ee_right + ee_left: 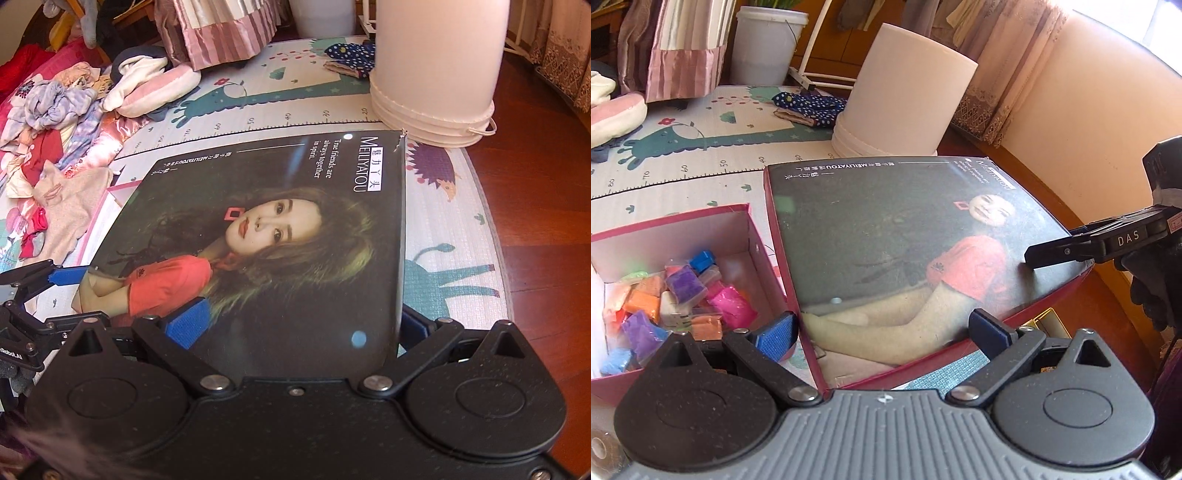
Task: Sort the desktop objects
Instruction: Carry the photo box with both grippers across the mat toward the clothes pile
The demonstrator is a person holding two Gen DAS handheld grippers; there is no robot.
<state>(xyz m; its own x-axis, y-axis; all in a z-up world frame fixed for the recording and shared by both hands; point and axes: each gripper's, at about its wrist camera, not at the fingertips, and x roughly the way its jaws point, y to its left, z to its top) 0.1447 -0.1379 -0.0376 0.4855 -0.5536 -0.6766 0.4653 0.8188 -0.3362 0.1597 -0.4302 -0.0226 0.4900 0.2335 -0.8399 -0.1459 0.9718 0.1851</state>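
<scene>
A dark box lid (905,240) printed with a woman in a red top fills the middle of both views (295,240). Left of it stands an open pink box (683,229) holding several coloured clay packets (683,291). My left gripper (884,336) is open and straddles the lid's near corner, its left pad by the box wall. My right gripper (301,325) is open too, one blue pad on the lid's top and the other finger beyond the lid's right side wall, partly hidden. In the left wrist view the right gripper (1067,243) rests on the lid's right edge.
A tall white bucket (432,74) stands just beyond the lid on the cartoon play mat (701,155). A polka-dot cloth (809,107) lies behind it. A heap of clothes (55,129) covers the left. Wooden floor (546,221) runs along the right.
</scene>
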